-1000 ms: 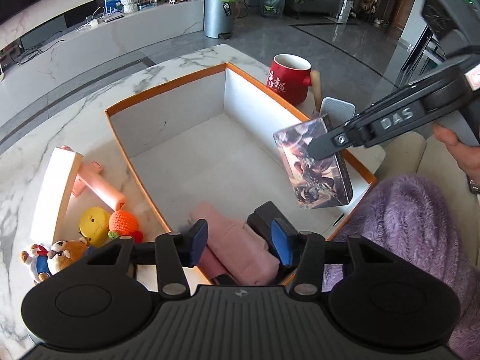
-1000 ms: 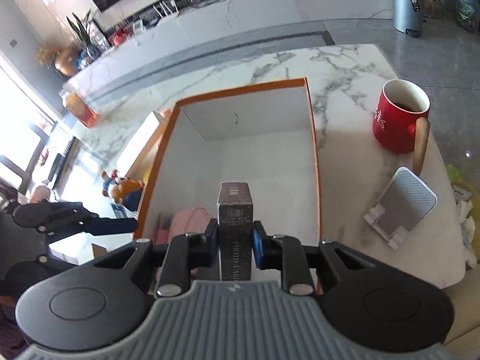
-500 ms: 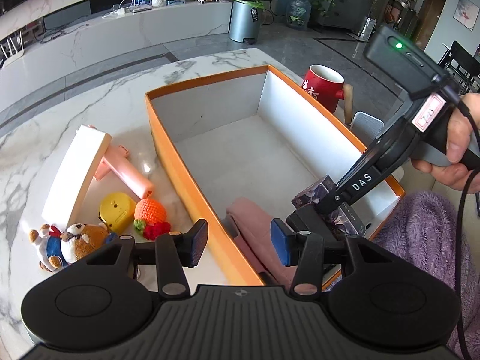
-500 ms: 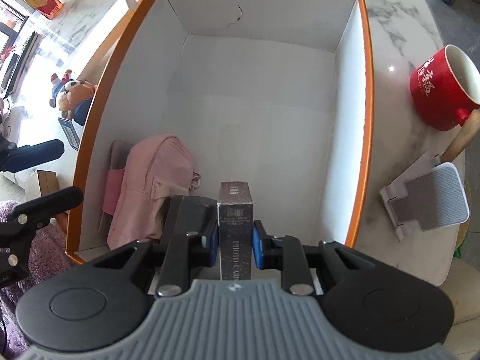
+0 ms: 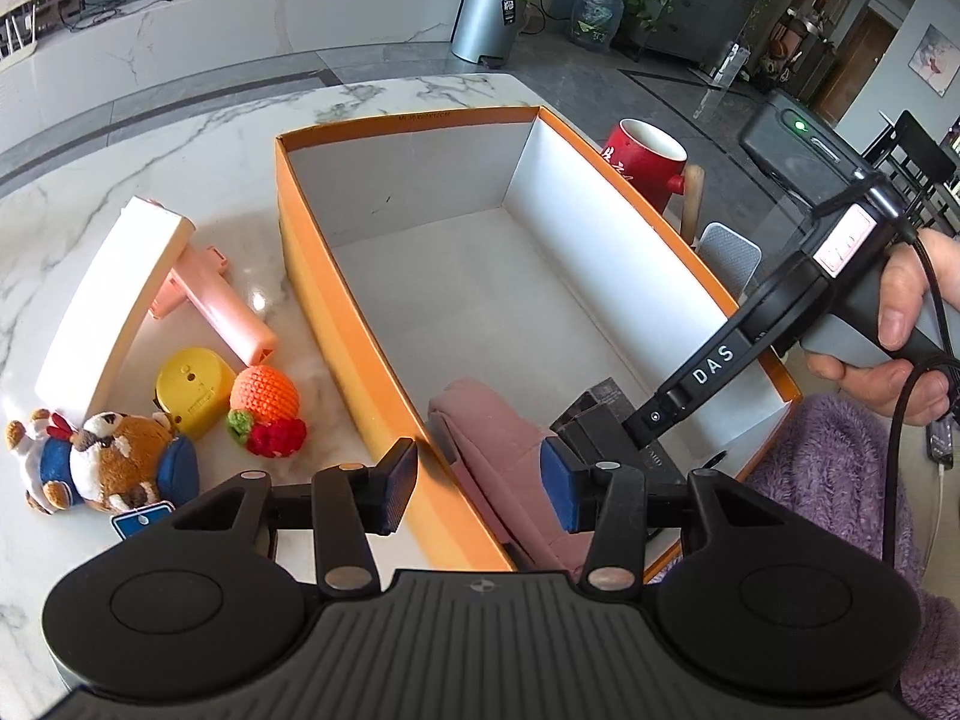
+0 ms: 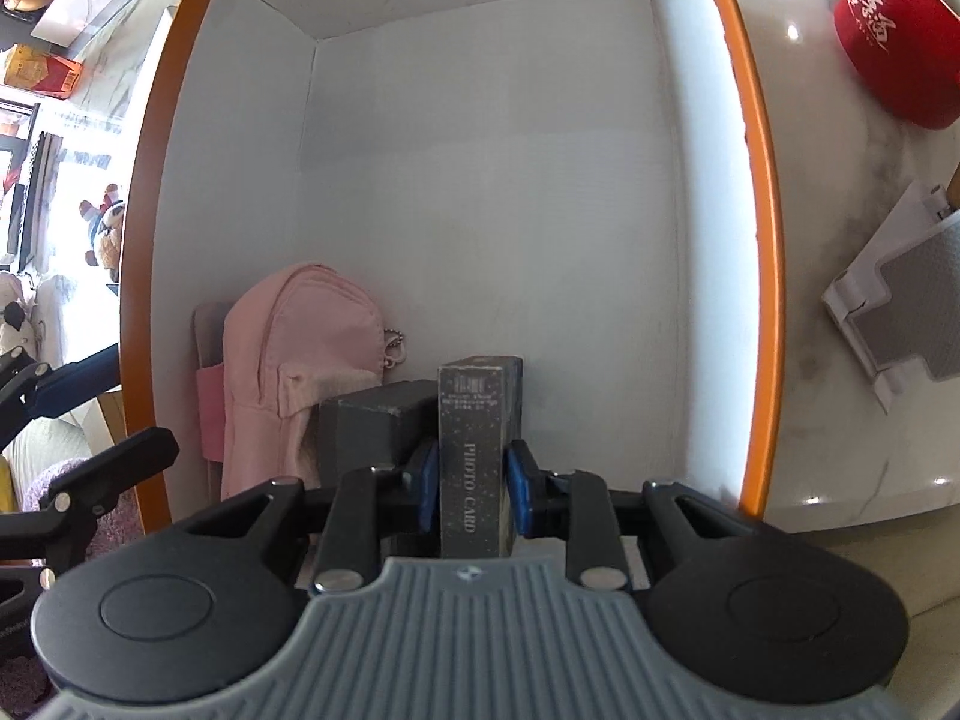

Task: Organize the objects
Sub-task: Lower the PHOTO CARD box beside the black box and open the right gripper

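Observation:
An orange-rimmed white box (image 5: 312,276) (image 6: 762,240) stands on the marble table. My right gripper (image 6: 471,489) is shut on a dark photo card box (image 6: 471,450), held upright low inside the box near its front wall, beside a dark grey box (image 6: 366,426) and a pink pouch (image 6: 300,330) (image 5: 498,438). In the left wrist view the right gripper (image 5: 648,426) reaches down into the box. My left gripper (image 5: 480,489) is open and empty, hovering over the box's near left rim.
Left of the box lie a white lid (image 5: 108,294), a pink device (image 5: 210,300), a yellow disc (image 5: 192,384), a crocheted orange toy (image 5: 267,402) and plush toys (image 5: 102,462). Right of it stand a red mug (image 5: 645,162) (image 6: 894,42) and a white phone stand (image 6: 900,306).
My right gripper has lowered the photo card box deeper into the orange box, next to the dark grey box. My left gripper has drifted left, still open.

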Demonstrator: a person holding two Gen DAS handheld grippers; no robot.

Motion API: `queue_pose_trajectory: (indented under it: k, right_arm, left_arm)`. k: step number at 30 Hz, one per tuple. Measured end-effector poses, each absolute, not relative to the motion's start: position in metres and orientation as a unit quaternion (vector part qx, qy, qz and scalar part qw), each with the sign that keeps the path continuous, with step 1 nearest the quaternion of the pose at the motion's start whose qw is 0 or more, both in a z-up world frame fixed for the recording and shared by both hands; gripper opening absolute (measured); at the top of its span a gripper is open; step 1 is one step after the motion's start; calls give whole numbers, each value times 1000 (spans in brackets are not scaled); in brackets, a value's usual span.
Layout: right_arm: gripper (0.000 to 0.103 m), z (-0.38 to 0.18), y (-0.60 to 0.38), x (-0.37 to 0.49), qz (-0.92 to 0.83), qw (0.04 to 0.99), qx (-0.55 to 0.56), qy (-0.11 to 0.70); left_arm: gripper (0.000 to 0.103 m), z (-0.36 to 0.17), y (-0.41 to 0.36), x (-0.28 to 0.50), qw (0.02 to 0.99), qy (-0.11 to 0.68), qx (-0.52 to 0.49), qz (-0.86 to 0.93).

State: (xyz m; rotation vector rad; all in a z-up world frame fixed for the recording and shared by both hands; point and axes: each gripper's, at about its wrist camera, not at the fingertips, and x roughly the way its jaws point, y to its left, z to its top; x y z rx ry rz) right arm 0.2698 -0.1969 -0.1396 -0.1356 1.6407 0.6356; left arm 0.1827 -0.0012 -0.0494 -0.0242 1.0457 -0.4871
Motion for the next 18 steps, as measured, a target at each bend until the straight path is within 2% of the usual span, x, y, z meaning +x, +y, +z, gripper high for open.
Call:
queue_pose_trajectory:
  k: [3, 5, 13, 18]
  right_arm:
    - [26, -135, -203, 269, 288, 635, -59, 714]
    - [17, -129, -204, 266, 305, 637, -74, 705]
    - [1, -122, -202, 260, 348, 620, -102, 696]
    - [7, -98, -196, 252, 368, 654, -187, 634]
  left_arm:
    - [49, -49, -2, 184, 838, 497, -15, -224]
    - [47, -49, -1, 185, 838, 498, -16, -220]
    - [41, -49, -1, 185, 839, 502, -21, -208]
    - [39, -49, 1, 184, 836, 507, -29, -210]
